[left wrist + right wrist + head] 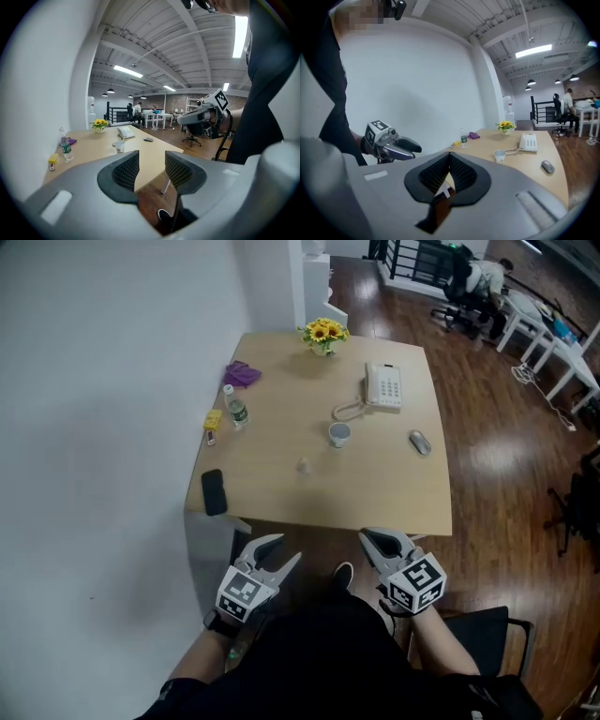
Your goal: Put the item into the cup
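A small white cup [338,434] stands near the middle of the wooden table [394,493]; it also shows in the left gripper view [120,146] and the right gripper view [500,155]. A tiny pale item [303,465] lies on the table, nearer me and left of the cup. Both grippers hang below the table's near edge, over my lap. My left gripper [287,549] [152,155] is open with nothing between its fingers. My right gripper [367,534] [450,154] is shut and empty, its pads meeting.
On the table are a white desk phone [383,385], a grey mouse [419,442], a water bottle [234,409], a yellow flower pot [323,335], a purple cloth [242,374], a yellow object [213,420] and a black phone [214,491]. A white wall runs along the left.
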A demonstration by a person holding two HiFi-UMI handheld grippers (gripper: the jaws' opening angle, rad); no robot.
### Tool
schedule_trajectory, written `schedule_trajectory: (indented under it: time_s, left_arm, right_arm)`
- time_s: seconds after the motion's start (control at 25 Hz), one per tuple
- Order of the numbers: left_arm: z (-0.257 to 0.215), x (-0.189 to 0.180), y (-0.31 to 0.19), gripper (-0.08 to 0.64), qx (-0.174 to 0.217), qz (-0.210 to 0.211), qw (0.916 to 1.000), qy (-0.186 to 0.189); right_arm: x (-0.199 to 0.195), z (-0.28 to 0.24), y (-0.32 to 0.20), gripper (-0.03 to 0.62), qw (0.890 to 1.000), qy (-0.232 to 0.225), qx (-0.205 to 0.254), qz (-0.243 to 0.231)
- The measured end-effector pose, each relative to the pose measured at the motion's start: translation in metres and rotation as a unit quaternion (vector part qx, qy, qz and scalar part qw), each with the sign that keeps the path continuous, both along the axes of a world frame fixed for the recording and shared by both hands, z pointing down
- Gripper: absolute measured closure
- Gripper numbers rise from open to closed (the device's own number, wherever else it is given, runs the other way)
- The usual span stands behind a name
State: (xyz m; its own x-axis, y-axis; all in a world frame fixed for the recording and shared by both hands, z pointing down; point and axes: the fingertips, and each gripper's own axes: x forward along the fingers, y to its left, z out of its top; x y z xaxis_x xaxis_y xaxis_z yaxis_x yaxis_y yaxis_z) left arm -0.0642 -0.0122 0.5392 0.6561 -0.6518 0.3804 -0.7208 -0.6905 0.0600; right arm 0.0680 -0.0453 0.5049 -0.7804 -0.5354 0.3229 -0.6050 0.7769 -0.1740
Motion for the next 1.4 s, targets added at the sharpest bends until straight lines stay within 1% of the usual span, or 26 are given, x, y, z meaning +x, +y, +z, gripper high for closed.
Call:
schedule_trajectory:
  time_s: [0.16,0.32,0.44,0.64,0.8,0.88,0.96,1.04,1.2,1.4]
  left_arm:
    - [0.009,0.010,-0.055,0.393,-0.017,-0.018,0.9995,-0.018]
    - [0.006,0.019,-0.104,0.393,-0.015,-0.044,0.9989,-0.011]
    - [0.010,0.022,-0.132,0.393,-0.019,-0.059,0.9980,-0.013]
    - [0.025,0.014,-0.170,0.393,-0.034,-0.078,0.9962,-0.019]
    - [0.039,0.006,-0.191,0.393,-0.046,-0.069,0.9961,-0.031]
    - [0.049,0.002,-0.198,0.393,-0.054,-0.061,0.9958,-0.041]
    - [0.061,-0.003,-0.204,0.393,-0.064,-0.056,0.9952,-0.050]
    - [0.070,-0.007,-0.208,0.393,-0.072,-0.049,0.9946,-0.057]
    - [0.084,-0.011,-0.209,0.393,-0.087,-0.040,0.9939,-0.056]
    - [0.096,-0.021,-0.203,0.393,-0.105,-0.035,0.9920,-0.060]
  right_arm:
    - [0.002,0.011,-0.059,0.584,0.998,0.040,0.012,-0.041]
    - [0.003,0.023,-0.106,0.584,0.996,0.056,0.006,-0.076]
    - [0.000,0.033,-0.138,0.584,0.994,0.067,0.001,-0.086]
    - [-0.023,0.062,-0.176,0.584,0.990,0.090,-0.017,-0.107]
    - [-0.052,0.099,-0.200,0.567,0.985,0.114,-0.040,-0.122]
    - [-0.065,0.123,-0.208,0.534,0.980,0.139,-0.057,-0.130]
    - [-0.077,0.148,-0.215,0.526,0.973,0.168,-0.068,-0.140]
    - [-0.088,0.171,-0.219,0.520,0.966,0.196,-0.073,-0.152]
    - [-0.112,0.211,-0.222,0.498,0.948,0.248,-0.073,-0.186]
    - [-0.139,0.250,-0.223,0.488,0.931,0.286,-0.091,-0.210]
